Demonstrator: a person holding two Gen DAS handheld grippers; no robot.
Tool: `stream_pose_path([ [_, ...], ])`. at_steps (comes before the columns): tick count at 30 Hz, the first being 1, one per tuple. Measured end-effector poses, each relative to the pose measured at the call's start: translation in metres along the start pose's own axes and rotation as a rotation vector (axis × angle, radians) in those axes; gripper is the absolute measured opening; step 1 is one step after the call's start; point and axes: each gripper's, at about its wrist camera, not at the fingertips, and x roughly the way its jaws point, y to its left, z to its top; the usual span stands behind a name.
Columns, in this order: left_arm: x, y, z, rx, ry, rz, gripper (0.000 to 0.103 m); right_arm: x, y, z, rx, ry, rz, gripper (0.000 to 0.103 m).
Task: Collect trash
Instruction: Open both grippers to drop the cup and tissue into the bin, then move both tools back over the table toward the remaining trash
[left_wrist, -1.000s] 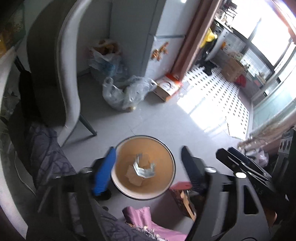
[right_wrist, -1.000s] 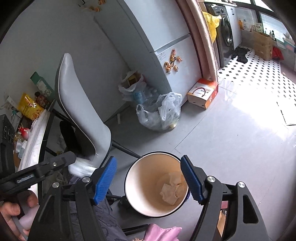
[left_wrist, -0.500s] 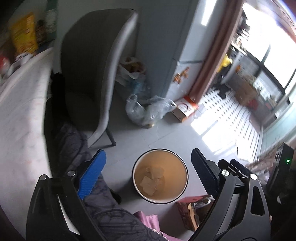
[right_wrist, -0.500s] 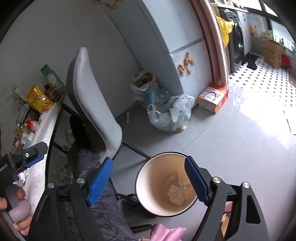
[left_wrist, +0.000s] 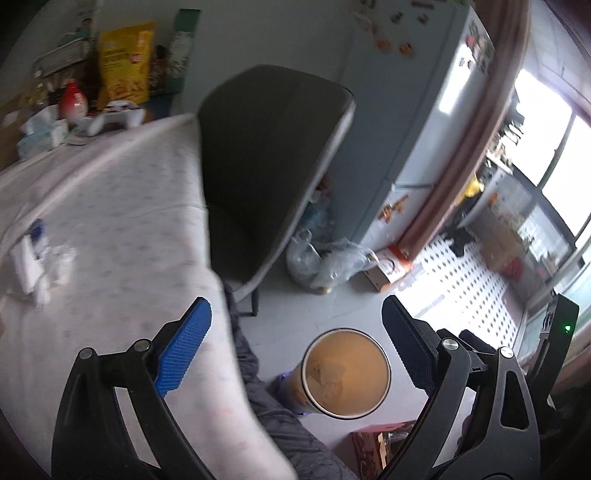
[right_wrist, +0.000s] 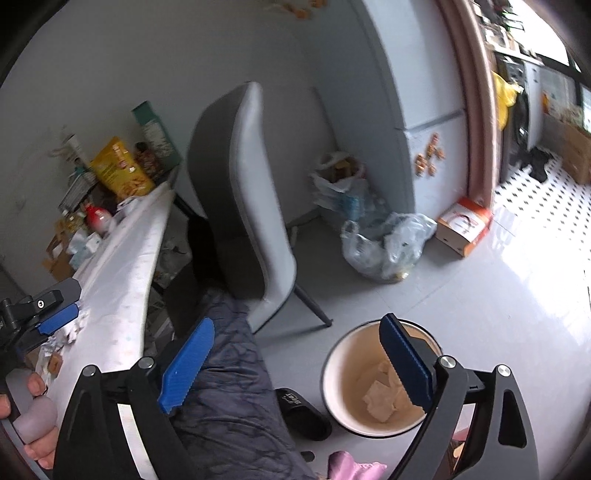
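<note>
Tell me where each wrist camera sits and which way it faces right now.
Left wrist: on the left gripper, angled down over the table edge toward the bin; nothing between its wide jaws.
Right wrist: on the right gripper, angled down at the bin and chair; its jaws are opening, empty; the left gripper and a hand show.
Shared: bin, chair, table.

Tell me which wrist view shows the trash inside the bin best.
The right wrist view: pale crumpled papers lie sharp in the bin, though one gripper finger crosses them. The left wrist view looks straight down into the bin but blurs them.
</note>
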Motion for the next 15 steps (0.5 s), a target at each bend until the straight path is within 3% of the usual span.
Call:
stream_pose_path([
  [15, -0.080, 0.098, -0.017, -0.126, -0.128, 0.097, 0.094, -0.011, 0.111, -0.005, -0.158, 0.006, 0.121, 0.090],
])
